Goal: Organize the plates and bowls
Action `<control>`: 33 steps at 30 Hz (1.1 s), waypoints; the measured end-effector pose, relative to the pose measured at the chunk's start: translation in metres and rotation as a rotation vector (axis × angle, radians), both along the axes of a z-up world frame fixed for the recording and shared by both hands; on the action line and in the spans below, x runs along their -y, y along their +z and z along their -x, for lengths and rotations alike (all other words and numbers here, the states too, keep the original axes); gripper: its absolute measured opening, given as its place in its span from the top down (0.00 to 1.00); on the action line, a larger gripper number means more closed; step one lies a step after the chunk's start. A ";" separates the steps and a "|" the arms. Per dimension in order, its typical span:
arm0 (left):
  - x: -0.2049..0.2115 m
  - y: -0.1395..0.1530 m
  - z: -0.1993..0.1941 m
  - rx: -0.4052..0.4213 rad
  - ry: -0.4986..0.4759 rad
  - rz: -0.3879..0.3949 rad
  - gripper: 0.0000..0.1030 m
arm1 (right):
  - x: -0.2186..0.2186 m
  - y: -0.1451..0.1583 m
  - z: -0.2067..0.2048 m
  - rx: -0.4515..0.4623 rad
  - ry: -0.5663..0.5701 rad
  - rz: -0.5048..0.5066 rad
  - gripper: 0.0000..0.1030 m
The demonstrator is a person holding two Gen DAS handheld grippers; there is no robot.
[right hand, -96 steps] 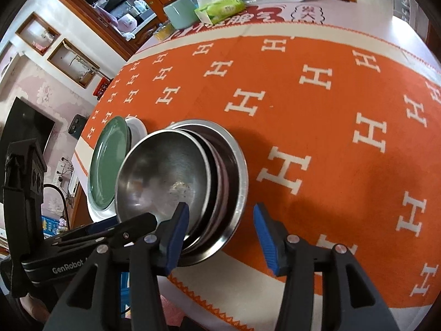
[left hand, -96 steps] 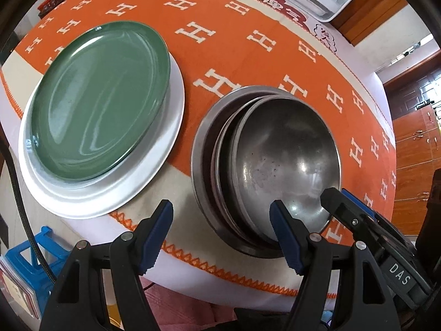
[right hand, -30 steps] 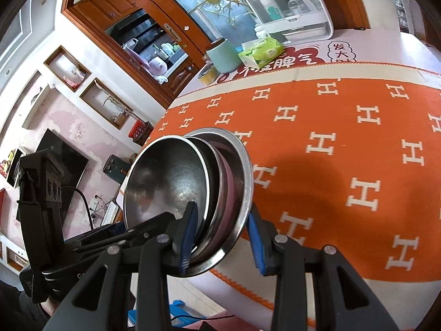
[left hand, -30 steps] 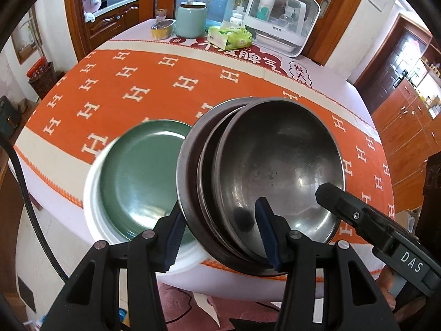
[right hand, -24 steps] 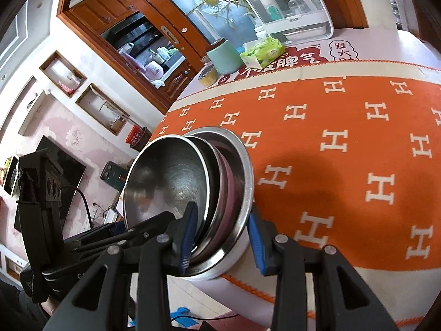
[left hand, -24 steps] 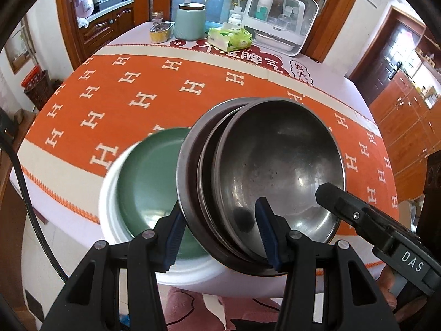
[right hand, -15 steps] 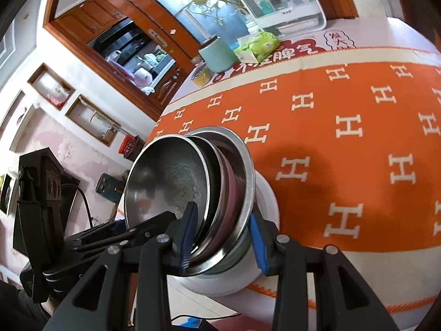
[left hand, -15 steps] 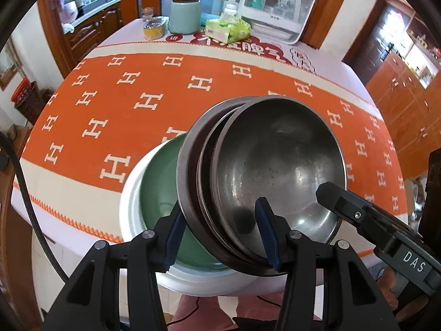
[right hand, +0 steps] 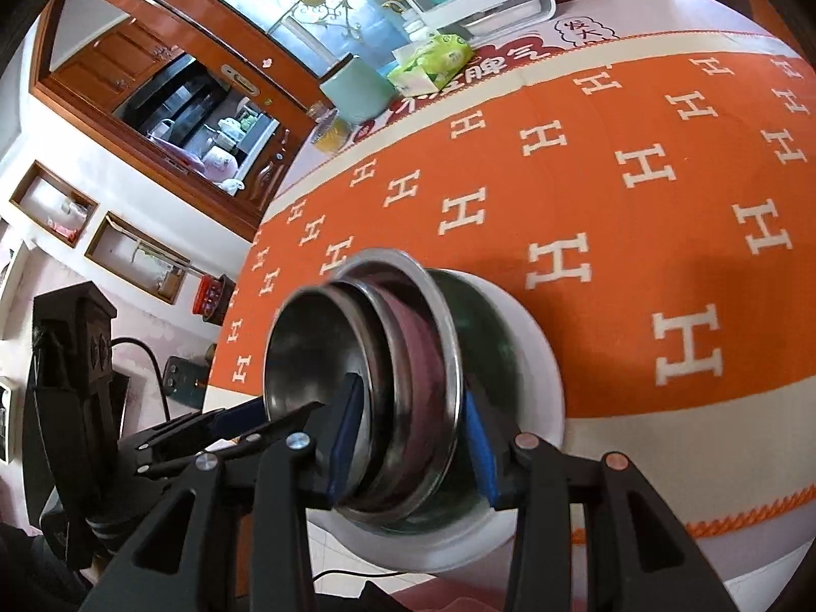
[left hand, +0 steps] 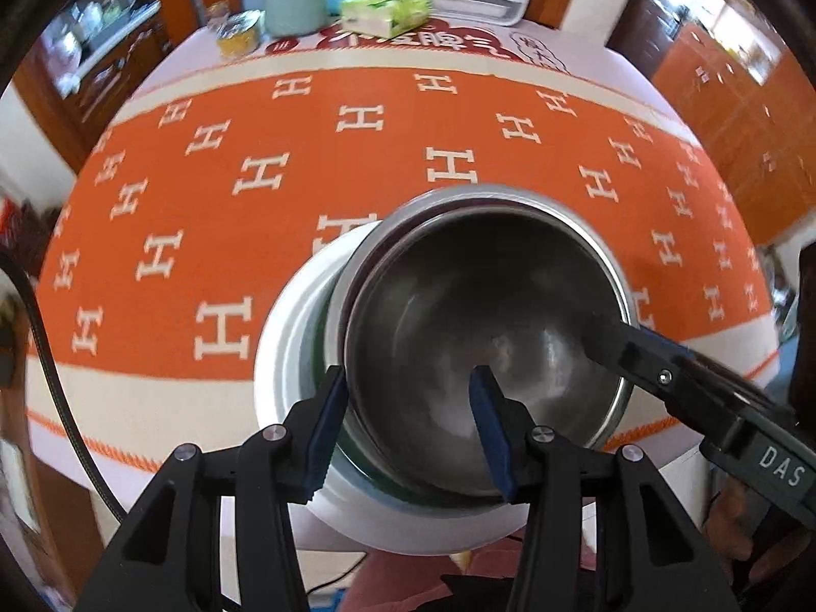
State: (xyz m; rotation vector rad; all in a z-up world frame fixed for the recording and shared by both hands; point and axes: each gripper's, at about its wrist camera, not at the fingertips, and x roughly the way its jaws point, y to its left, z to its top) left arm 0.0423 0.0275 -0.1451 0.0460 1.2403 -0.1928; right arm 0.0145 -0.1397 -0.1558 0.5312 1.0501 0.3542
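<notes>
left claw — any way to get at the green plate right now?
Probably not. The left claw is clamped on the bowl stack, which covers the green plate on the white plate.

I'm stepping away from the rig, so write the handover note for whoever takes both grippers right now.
Left gripper: shut on the near rim of the steel bowl stack.
Right gripper: shut on the same rim, one pad inside, one outside.
Things: the stack is tilted over the green plate, which lies on the white plate.
Done: bowls nested, plates stacked.
Left: seat the stack on the green plate, then release. Whether it already rests there is unclear.
</notes>
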 end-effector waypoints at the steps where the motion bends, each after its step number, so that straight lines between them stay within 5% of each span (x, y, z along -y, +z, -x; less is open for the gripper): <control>1: 0.000 -0.002 0.000 -0.002 -0.014 -0.010 0.54 | -0.003 -0.001 0.000 -0.007 -0.003 0.015 0.61; 8: -0.009 0.000 0.001 0.007 -0.022 0.013 0.54 | -0.010 -0.004 0.002 -0.028 -0.025 0.023 0.60; 21: -0.018 0.020 0.011 0.066 0.017 0.043 0.49 | -0.009 0.019 0.010 0.061 -0.019 0.036 0.35; 27: -0.017 0.048 0.017 0.154 0.086 0.067 0.39 | 0.006 0.046 0.010 0.143 -0.001 0.079 0.33; 33: -0.008 0.089 0.024 0.222 0.141 0.068 0.31 | 0.035 0.087 0.013 0.207 -0.030 0.113 0.20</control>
